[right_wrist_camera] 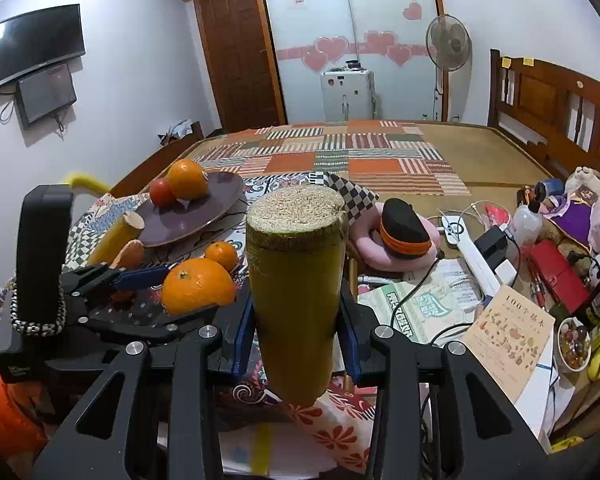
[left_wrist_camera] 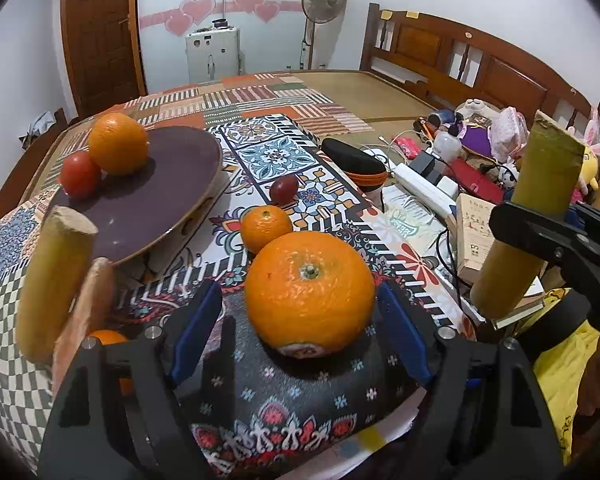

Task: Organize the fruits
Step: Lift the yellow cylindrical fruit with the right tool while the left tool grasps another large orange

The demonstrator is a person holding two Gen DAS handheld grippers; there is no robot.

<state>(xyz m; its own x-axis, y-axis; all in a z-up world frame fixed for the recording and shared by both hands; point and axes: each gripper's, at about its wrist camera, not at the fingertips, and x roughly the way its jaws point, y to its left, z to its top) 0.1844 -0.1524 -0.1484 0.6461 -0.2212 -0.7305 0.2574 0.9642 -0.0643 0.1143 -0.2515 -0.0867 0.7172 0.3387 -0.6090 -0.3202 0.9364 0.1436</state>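
My left gripper (left_wrist_camera: 300,320) is open around a large orange (left_wrist_camera: 310,294) that rests on the patterned cloth; the right pad is close to it, the left pad stands apart. A smaller orange (left_wrist_camera: 265,228) and a dark red fruit (left_wrist_camera: 284,189) lie beyond. A purple plate (left_wrist_camera: 148,200) at the left holds an orange (left_wrist_camera: 118,144) and a red fruit (left_wrist_camera: 79,174). My right gripper (right_wrist_camera: 296,320) is shut on a yellow-green sugarcane piece (right_wrist_camera: 296,280), held upright; it also shows in the left wrist view (left_wrist_camera: 528,216). The left gripper (right_wrist_camera: 140,280) shows in the right wrist view.
Another sugarcane piece (left_wrist_camera: 56,280) leans at the left beside the plate. A black and orange case (left_wrist_camera: 356,164), a power strip (left_wrist_camera: 420,188), books (left_wrist_camera: 476,236) and toys crowd the right side. A wooden headboard (left_wrist_camera: 460,52) stands behind.
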